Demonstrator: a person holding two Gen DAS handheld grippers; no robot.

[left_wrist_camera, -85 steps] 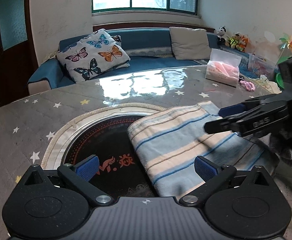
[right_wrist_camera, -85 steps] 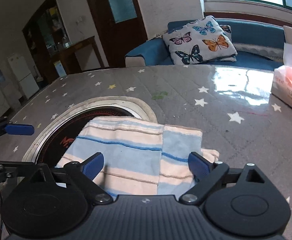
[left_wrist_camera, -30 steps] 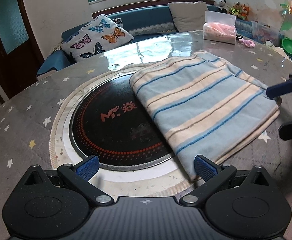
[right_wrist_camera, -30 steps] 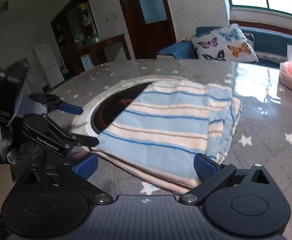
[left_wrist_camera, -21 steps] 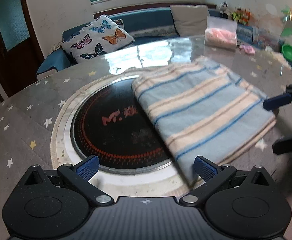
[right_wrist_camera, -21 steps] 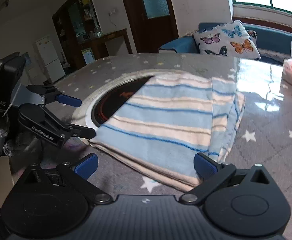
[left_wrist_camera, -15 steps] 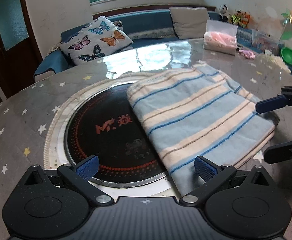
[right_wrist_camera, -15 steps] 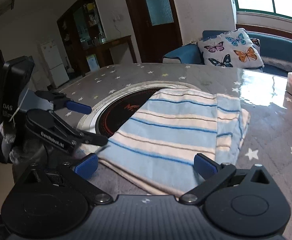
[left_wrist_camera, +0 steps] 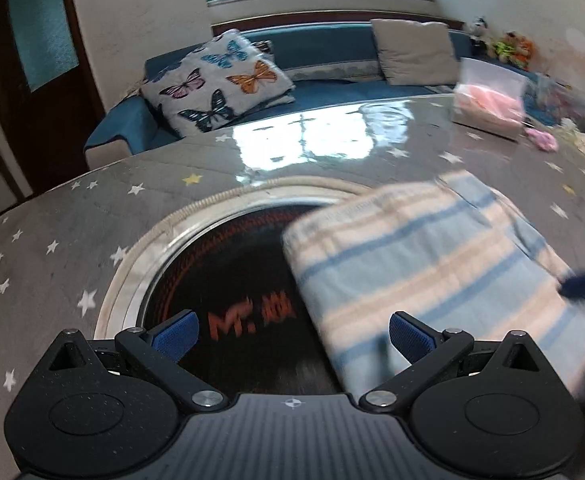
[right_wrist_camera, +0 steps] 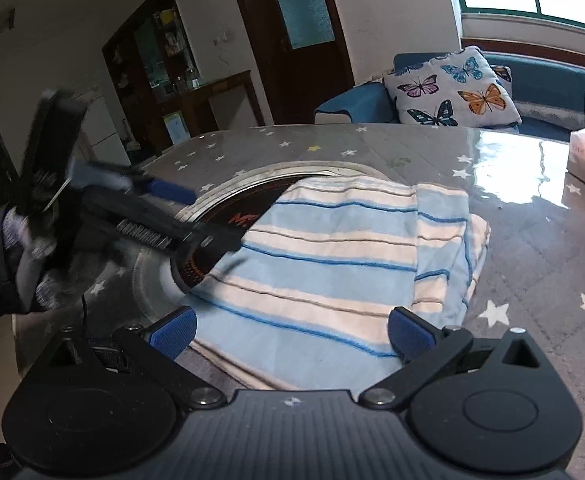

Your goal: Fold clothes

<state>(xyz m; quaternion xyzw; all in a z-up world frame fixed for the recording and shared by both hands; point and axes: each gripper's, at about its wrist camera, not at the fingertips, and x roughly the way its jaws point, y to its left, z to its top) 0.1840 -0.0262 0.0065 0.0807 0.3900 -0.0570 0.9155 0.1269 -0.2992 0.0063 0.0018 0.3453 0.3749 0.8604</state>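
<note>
A folded cloth with light-blue, cream and dark-blue stripes (left_wrist_camera: 444,272) lies flat on the round star-print table (left_wrist_camera: 92,216), partly over the table's black round cooktop (left_wrist_camera: 228,284). It also shows in the right wrist view (right_wrist_camera: 332,276). My left gripper (left_wrist_camera: 292,332) is open and empty, low over the cooktop at the cloth's left edge. My right gripper (right_wrist_camera: 290,334) is open and empty, low over the cloth's near edge. The left gripper shows blurred in the right wrist view (right_wrist_camera: 196,216), and a fingertip of the right gripper (left_wrist_camera: 584,284) shows at the cloth's right edge.
A clear bag of pink items (left_wrist_camera: 488,100) and small toys (left_wrist_camera: 540,140) sit at the table's far right. A blue sofa with a butterfly cushion (left_wrist_camera: 216,84) stands behind the table. A dark door and a cabinet (right_wrist_camera: 172,80) stand at the left.
Both grippers have dropped lower and closer to the cloth. The left one has moved in fast over the cooktop toward the cloth's left edge. The cloth has not moved.
</note>
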